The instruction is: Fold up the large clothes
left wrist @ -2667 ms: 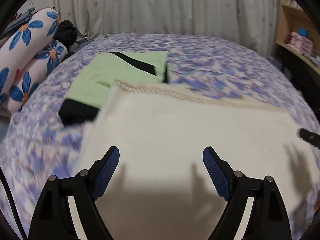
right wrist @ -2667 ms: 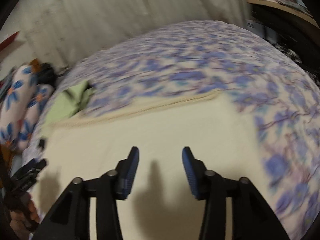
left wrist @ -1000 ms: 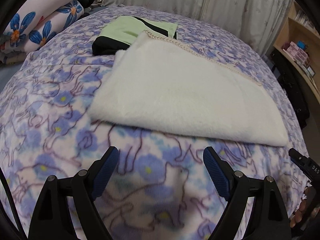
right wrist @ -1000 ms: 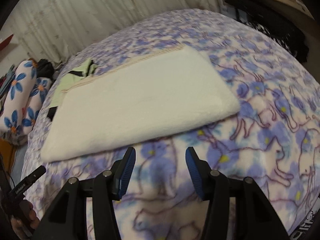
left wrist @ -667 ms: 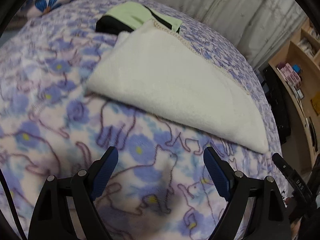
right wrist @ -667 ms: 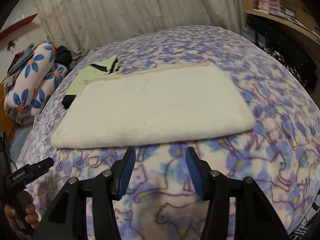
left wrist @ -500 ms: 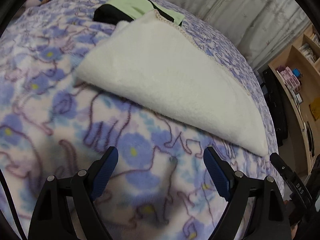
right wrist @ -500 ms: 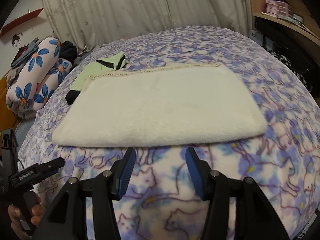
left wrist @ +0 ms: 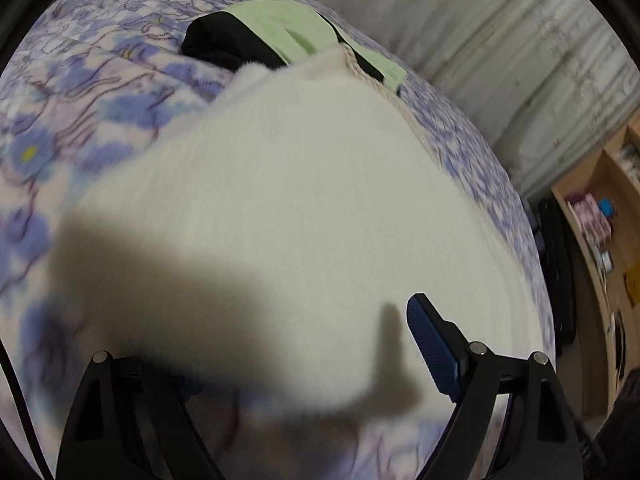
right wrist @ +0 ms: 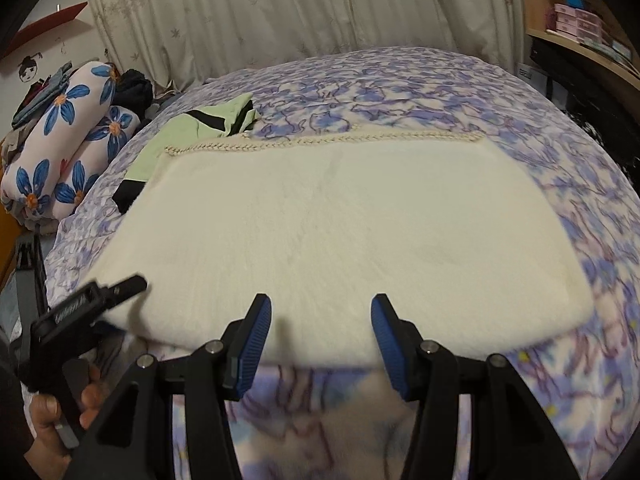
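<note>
both claws, left claw (left wrist: 304,344) and right claw (right wrist: 318,338), have dropped onto the cream garment's (right wrist: 340,232) near edge, jaws released and empty, probably for the next fold.

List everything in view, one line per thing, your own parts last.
blanket: one, cream with braided far edge, folded flat on the bed
garment: one, light green and black, partly under the blanket's far left corner
bedspread: one, purple floral, covers the bed
rolls: two, white with blue flowers, left of the bed
curtain: one, pale, behind the bed
shelf: one, wooden, right, holding pink boxes
left gripper: black, open, at the blanket's near left corner
right gripper: blue pads, open, at the blanket's near edge
</note>
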`<state>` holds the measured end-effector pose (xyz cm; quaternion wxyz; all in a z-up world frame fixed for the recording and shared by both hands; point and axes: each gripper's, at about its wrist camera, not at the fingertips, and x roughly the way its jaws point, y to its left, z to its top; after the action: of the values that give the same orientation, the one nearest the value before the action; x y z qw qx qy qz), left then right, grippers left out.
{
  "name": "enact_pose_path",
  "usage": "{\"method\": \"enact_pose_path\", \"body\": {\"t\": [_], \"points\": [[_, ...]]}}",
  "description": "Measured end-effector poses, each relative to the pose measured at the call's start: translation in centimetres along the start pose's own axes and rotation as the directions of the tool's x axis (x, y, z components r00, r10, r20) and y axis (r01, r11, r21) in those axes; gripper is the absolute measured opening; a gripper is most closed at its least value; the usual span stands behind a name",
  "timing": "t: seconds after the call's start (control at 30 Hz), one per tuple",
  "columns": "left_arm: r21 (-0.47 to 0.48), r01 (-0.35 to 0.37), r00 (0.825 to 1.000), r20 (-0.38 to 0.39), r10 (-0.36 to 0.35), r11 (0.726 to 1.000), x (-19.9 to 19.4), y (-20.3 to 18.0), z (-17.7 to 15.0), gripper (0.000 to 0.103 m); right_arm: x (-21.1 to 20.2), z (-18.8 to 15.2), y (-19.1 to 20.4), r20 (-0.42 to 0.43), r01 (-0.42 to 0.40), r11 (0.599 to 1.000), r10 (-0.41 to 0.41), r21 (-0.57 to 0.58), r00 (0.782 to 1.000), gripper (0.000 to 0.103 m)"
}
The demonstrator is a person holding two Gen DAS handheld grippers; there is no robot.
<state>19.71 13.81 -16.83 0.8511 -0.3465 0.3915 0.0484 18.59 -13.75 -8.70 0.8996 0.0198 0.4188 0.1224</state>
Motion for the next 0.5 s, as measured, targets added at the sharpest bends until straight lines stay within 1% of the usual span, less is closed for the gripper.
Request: {"method": "enact_pose_path", "body": {"t": [0.07, 0.1, 0.13, 0.17, 0.2, 0.23, 0.3, 0.37, 0.43, 0.5], "points": [[-0.026, 0.001, 0.999, 0.038, 0.000, 1.000, 0.6, 0.0, 0.9, 0.079, 1.2, 0.7, 0.6, 0.003, 0.000, 1.000, 0.000, -0.013, 1.000, 0.052], [-0.031, -0.006, 0.998, 0.057, 0.008, 1.000, 0.8, -0.1, 1.2, 0.068, 1.8, 1.2, 0.9, 0.005, 0.000, 1.000, 0.000, -0.023, 1.000, 0.052], [-0.032, -0.011, 0.997, 0.071, 0.014, 0.999, 0.8, -0.1, 1.6, 0.053, 2.4, 1.6, 1.3, 0.009, 0.002, 0.999, -0.001, -0.040, 1.000, 0.052], [-0.029, -0.018, 0.996, 0.092, 0.020, 0.999, 0.9, -0.2, 1.8, 0.045, 3.1, 2.1, 1.8, 0.008, 0.006, 0.998, -0.006, -0.064, 1.000, 0.052], [-0.022, -0.022, 0.993, 0.116, 0.024, 1.000, 0.8, -0.3, 1.9, 0.032, 3.6, 2.4, 2.2, 0.008, 0.009, 0.997, -0.009, -0.078, 1.000, 0.052], [-0.013, -0.020, 0.991, 0.131, 0.022, 1.000, 0.7, -0.5, 2.0, 0.027, 4.3, 2.7, 2.7, 0.010, 0.008, 0.995, -0.007, -0.099, 1.000, 0.051], [0.030, -0.026, 0.985, 0.171, 0.021, 0.999, 0.0, -1.2, 2.0, 0.023, 5.7, 3.0, 3.4, -0.006, 0.012, 0.992, -0.013, -0.126, 1.000, 0.048], [0.116, -0.066, 0.972, 0.232, 0.038, 0.991, -1.2, -3.2, 1.8, 0.022, 7.5, 2.9, 3.8, -0.047, 0.037, 0.986, -0.045, -0.161, 0.998, 0.049], [0.191, -0.097, 0.957, 0.287, 0.039, 0.977, -2.5, -5.6, 1.5, 0.021, 7.8, 2.6, 3.6, -0.051, 0.028, 0.987, -0.037, -0.157, 0.998, 0.049], [0.258, -0.102, 0.942, 0.334, 0.011, 0.961, -3.9, -8.2, 1.4, 0.021, 7.6, 2.5, 3.0, -0.058, 0.000, 0.991, -0.008, -0.134, 0.998, 0.049]]}}
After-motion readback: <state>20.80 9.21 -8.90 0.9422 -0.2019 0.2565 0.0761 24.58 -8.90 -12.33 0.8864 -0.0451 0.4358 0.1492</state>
